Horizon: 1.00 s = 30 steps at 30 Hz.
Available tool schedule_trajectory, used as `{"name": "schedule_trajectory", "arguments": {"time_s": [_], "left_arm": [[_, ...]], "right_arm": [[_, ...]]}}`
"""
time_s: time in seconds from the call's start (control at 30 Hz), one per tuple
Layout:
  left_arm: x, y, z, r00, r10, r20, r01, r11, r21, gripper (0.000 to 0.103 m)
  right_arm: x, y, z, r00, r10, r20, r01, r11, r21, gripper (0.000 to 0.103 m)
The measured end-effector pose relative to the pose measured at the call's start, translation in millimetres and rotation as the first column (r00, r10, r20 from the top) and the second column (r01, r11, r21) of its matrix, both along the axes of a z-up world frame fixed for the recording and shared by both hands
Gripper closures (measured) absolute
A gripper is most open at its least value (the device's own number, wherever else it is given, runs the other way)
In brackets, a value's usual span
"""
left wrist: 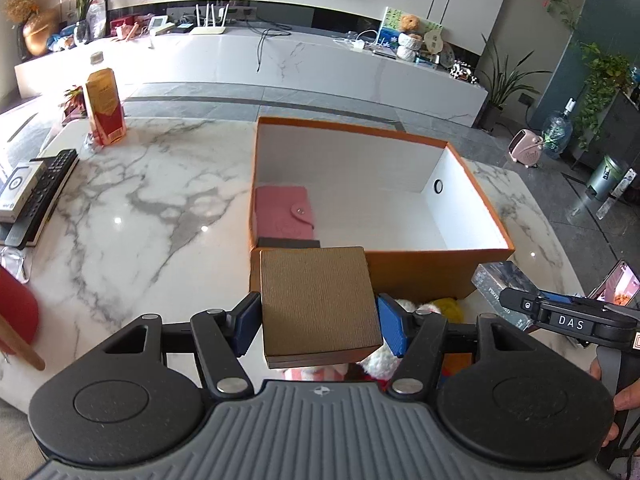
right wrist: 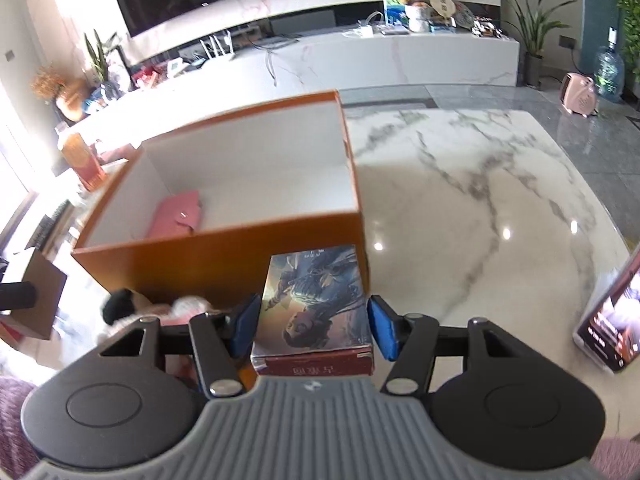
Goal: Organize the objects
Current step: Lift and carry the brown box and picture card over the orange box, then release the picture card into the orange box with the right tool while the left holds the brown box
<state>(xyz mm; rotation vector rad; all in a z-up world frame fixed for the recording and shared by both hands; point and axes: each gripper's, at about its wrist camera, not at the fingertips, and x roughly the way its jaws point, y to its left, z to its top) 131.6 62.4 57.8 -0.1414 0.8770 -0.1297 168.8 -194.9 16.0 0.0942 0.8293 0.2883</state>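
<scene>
An open orange box (left wrist: 420,270) with a white inside stands on the marble table (left wrist: 140,208); it also shows in the right wrist view (right wrist: 208,256). A pink wallet (left wrist: 282,212) lies in its near left corner, and shows in the right wrist view too (right wrist: 176,216). My left gripper (left wrist: 318,318) is shut on a brown square box (left wrist: 318,304), held just before the orange box's near wall. My right gripper (right wrist: 312,326) is shut on an illustrated box (right wrist: 316,300), near the orange box's right corner. The right gripper also shows in the left wrist view (left wrist: 508,296).
Plush toys (left wrist: 404,308) lie under the grippers in front of the orange box. An orange carton (left wrist: 104,106), a remote (left wrist: 44,196) and a book stand at the table's left. A phone (right wrist: 612,316) stands at the right. A TV bench runs behind.
</scene>
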Motion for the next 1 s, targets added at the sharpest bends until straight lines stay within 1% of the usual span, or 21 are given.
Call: {"name": "schedule_trajectory", "arguments": {"time_s": [0.23, 0.4, 0.57, 0.63, 0.7, 0.77, 0.83, 0.9, 1.0], "left_arm": [[26, -6, 19, 0.997, -0.047, 0.065, 0.047, 0.999, 0.002, 0.032], [47, -7, 26, 0.993, -0.07, 0.094, 0.069, 0.998, 0.016, 0.032], [73, -2, 26, 0.993, -0.066, 0.098, 0.065, 0.998, 0.01, 0.032], [83, 1, 22, 0.994, -0.066, 0.089, 0.066, 0.998, 0.001, 0.032], [91, 3, 17, 0.995, -0.068, 0.078, 0.068, 0.998, -0.004, 0.032], [96, 5, 11, 0.996, -0.066, 0.064, 0.066, 0.998, -0.005, 0.032], [99, 9, 6, 0.996, -0.063, 0.06, 0.064, 0.998, -0.015, 0.032], [100, 12, 2, 0.996, -0.063, 0.06, 0.065, 0.997, -0.031, 0.032], [105, 15, 0, 0.996, -0.071, 0.058, 0.074, 0.996, -0.048, 0.032]], "right_arm": [[24, 18, 39, 0.997, 0.065, 0.052, -0.068, 0.996, 0.061, 0.043], [40, 39, 68, 0.985, 0.108, 0.135, -0.114, 0.993, 0.037, 0.043], [70, 61, 76, 0.981, 0.15, 0.12, -0.156, 0.987, 0.049, 0.043], [85, 72, 71, 0.982, 0.166, 0.09, -0.17, 0.985, 0.039, 0.043], [100, 82, 59, 0.983, 0.182, 0.036, -0.183, 0.982, 0.049, 0.043], [119, 92, 41, 0.979, 0.198, -0.048, -0.194, 0.978, 0.074, 0.043], [133, 101, 23, 0.969, 0.21, -0.133, -0.2, 0.976, 0.088, 0.043], [142, 111, 5, 0.955, 0.221, -0.196, -0.211, 0.975, 0.072, 0.043], [152, 129, -19, 0.933, 0.237, -0.272, -0.244, 0.97, 0.008, 0.043]]}}
